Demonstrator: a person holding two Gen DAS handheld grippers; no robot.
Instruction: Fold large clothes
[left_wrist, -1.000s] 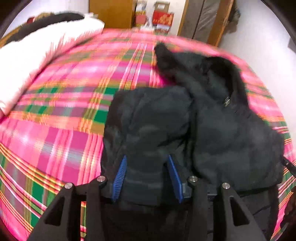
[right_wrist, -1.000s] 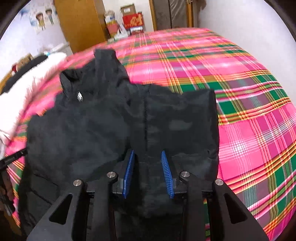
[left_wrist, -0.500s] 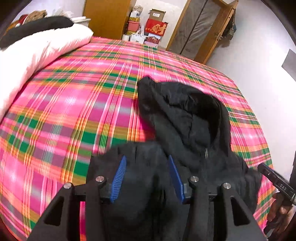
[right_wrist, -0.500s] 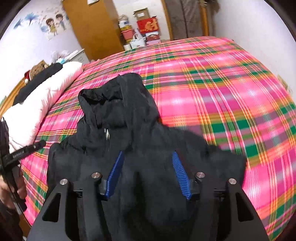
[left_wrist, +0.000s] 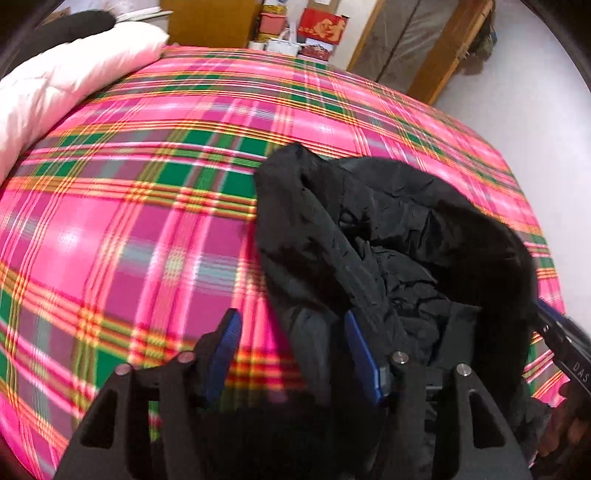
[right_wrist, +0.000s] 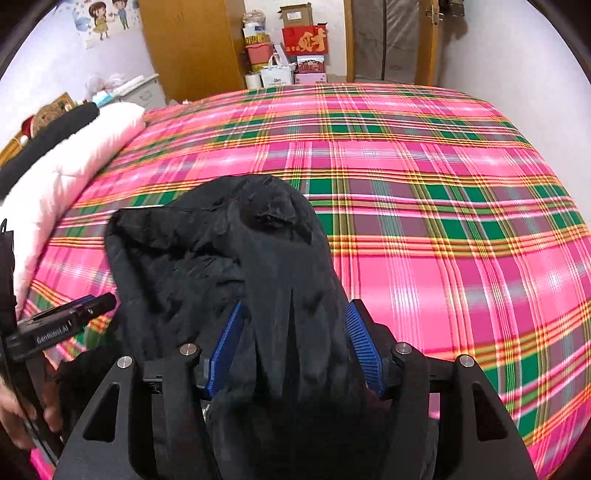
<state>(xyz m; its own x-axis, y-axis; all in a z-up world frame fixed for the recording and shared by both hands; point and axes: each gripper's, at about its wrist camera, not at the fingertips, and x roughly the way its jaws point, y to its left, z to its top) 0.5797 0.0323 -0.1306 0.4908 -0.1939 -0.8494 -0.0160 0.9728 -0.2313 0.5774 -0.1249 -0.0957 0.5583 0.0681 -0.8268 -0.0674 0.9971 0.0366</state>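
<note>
A black hooded jacket (left_wrist: 388, 236) lies bunched on the pink plaid bed (left_wrist: 129, 221), hood towards the far side. My left gripper (left_wrist: 291, 343) is open, its blue pads wide apart over the jacket's left edge, with bedspread showing between them. My right gripper (right_wrist: 293, 339) is open too, its pads standing either side of a thick fold of the jacket (right_wrist: 258, 258). The left gripper's tip (right_wrist: 74, 314) shows at the left of the right wrist view; the right gripper's tip (left_wrist: 565, 343) shows at the right of the left wrist view.
A white-pink duvet (right_wrist: 66, 166) with a dark garment on it lies along the bed's left side. A wooden wardrobe (right_wrist: 188, 44), boxes and bags (right_wrist: 295, 51) and a door stand beyond the bed. A white wall (left_wrist: 517, 92) is on the right.
Both grippers have moved forward over the jacket towards its hood. The jacket's body is now bunched up under them, and the left gripper's pads now stand over bedspread at the jacket's edge.
</note>
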